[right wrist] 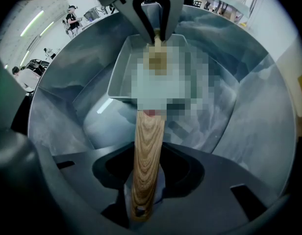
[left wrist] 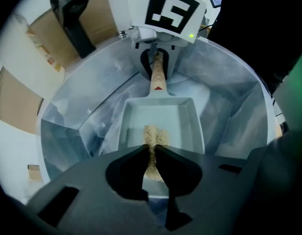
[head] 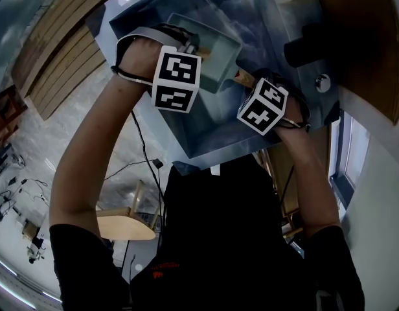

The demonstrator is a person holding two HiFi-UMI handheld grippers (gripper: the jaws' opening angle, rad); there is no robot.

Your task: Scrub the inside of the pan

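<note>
A pale rectangular pan (head: 220, 56) lies in the steel sink (head: 206, 135), its wooden handle (head: 242, 77) pointing toward me. My left gripper (left wrist: 151, 153) is shut on a tan scrubbing pad (left wrist: 152, 138) that rests on the pan's floor (left wrist: 178, 124). In the right gripper view, the right gripper (right wrist: 143, 199) is shut on the wooden handle (right wrist: 147, 160), low over the basin. Facing it, the left gripper (right wrist: 156, 31) reaches down into the pan (right wrist: 122, 77), pad (right wrist: 156, 58) at its tips. In the head view, both marker cubes hide the jaws of the left gripper (head: 194, 46) and the right gripper (head: 246, 81).
Sloping steel walls (left wrist: 229, 97) surround the pan on all sides. A black tap (left wrist: 75, 18) stands on the far rim beside a wooden counter (head: 361, 44). A drain fitting (head: 323, 82) sits at the sink's right edge. A wooden chair (head: 125, 227) stands on the floor behind me.
</note>
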